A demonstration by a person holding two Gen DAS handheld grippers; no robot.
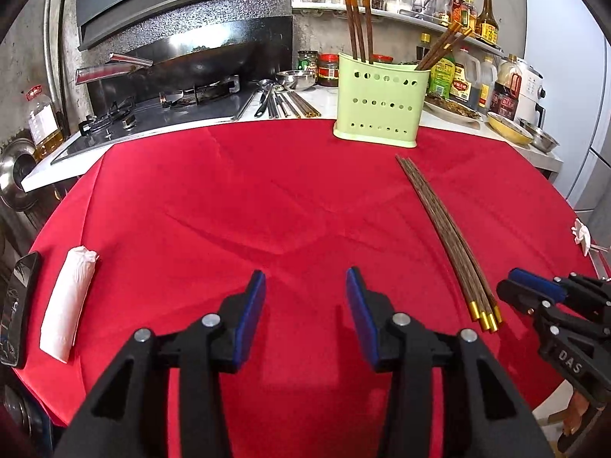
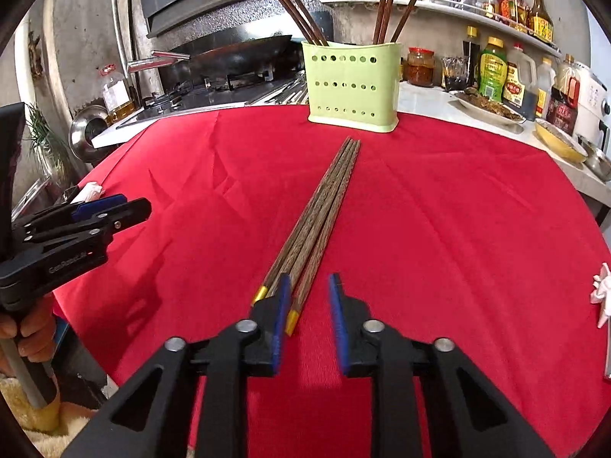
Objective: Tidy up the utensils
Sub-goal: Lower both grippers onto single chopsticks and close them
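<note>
A bundle of dark wooden chopsticks with gold caps lies on the red tablecloth, pointing toward a green perforated utensil holder that holds several chopsticks upright. In the right wrist view the chopsticks run from the holder down to my right gripper, which is open with the gold-capped ends right by its left finger. My left gripper is open and empty over bare cloth, left of the bundle. The right gripper also shows at the right edge of the left wrist view.
A rolled white napkin and a dark phone lie at the table's left edge. A stove with a wok, loose metal utensils, bottles, jars and dishes line the counter behind. A white object sits at the right edge.
</note>
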